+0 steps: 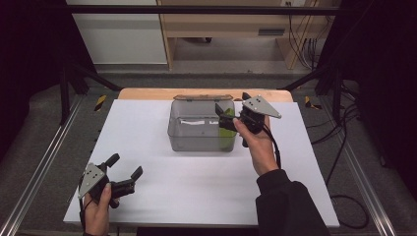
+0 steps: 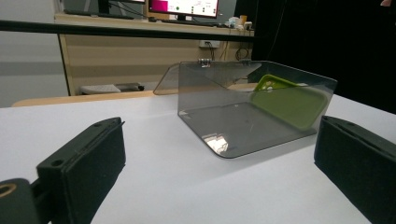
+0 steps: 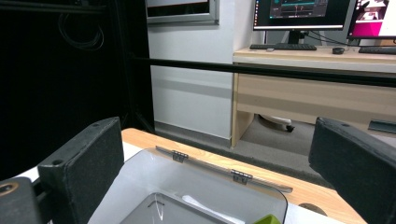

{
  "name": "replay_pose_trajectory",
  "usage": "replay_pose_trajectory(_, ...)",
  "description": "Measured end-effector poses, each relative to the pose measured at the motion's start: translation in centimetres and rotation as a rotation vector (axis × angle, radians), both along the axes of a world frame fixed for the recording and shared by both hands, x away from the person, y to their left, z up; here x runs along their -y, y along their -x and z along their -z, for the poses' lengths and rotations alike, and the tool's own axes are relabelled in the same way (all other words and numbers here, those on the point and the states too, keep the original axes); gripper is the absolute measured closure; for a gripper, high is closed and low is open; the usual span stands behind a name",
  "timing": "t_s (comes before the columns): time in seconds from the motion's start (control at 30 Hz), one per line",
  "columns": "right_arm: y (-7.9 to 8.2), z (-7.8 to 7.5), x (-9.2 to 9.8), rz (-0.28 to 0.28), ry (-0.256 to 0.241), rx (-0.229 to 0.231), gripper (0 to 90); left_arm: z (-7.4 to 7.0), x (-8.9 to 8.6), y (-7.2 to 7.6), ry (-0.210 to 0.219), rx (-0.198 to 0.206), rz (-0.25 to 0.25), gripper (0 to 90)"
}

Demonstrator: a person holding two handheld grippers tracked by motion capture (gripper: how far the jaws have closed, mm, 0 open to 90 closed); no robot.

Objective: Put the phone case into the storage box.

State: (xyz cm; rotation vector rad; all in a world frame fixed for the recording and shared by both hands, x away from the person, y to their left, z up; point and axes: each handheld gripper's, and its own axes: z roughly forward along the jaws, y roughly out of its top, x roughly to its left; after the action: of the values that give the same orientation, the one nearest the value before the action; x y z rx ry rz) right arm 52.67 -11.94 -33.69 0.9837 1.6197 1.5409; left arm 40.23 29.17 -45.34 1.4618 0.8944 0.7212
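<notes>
Judging by how things lie, the main step looks done: the green phone case (image 1: 226, 136) rests inside the clear grey box (image 1: 196, 129), leaning against the box's right wall with its lower edge on the floor of the box. In the left gripper view the case (image 2: 289, 103) shows through the tinted wall, tilted, camera cut-out uppermost. The box stands at the far middle of the white table (image 1: 162, 191), and its lid (image 1: 202, 97) is swung back on its hinges at the far side, so the box is open.

The right gripper (image 1: 227, 116) hovers at the box's right rim, just above the case, with its jaws spread wide and nothing between them; its own view looks over the open box toward the hinged lid (image 3: 224, 171), and a green corner of the case (image 3: 270, 219) peeks in at the bottom edge. It seems the case is let go rather than gripped.

The left gripper (image 1: 125, 169) sits well apart at the near left of the table, jaws also spread wide and empty, pointing toward the box (image 2: 243, 112).

What seems left, if anything: drawing the right gripper clear of the rim, and likely folding the lid forward to close the box. Whether closing is wanted cannot be told from here.
</notes>
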Motion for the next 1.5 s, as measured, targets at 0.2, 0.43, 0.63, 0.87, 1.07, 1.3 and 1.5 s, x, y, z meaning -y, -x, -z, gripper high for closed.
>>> replay_pose_trajectory(0.2,0.5,-0.4,0.4,0.005,-0.010,-0.003,2.9,0.0,-0.1,0.0,0.003,0.004,-0.001,1.5)
replay_pose_trajectory(0.43,0.9,-0.6,0.9,-0.006,0.014,0.004,3.1,0.1,0.2,-0.1,-0.008,0.005,0.011,1.5)
replay_pose_trajectory(0.63,1.6,-1.0,1.8,-0.012,0.037,0.018,3.0,0.0,0.0,0.1,-0.005,0.009,0.002,1.5)
replay_pose_trajectory(0.87,1.9,-0.9,3.3,-0.004,0.041,0.015,3.0,0.0,-0.1,0.0,0.007,0.006,0.007,1.5)
replay_pose_trajectory(1.07,2.1,-0.3,4.3,0.001,0.050,0.001,3.0,0.0,-0.1,0.0,0.015,0.003,0.001,1.5)
replay_pose_trajectory(1.3,2.6,-0.5,5.4,0.006,0.047,0.005,3.0,0.0,-0.4,0.0,0.012,0.003,-0.004,1.4)
replay_pose_trajectory(1.5,3.1,-0.8,6.5,0.015,0.040,0.007,2.9,-0.1,-0.8,0.0,0.017,0.003,-0.011,1.3)
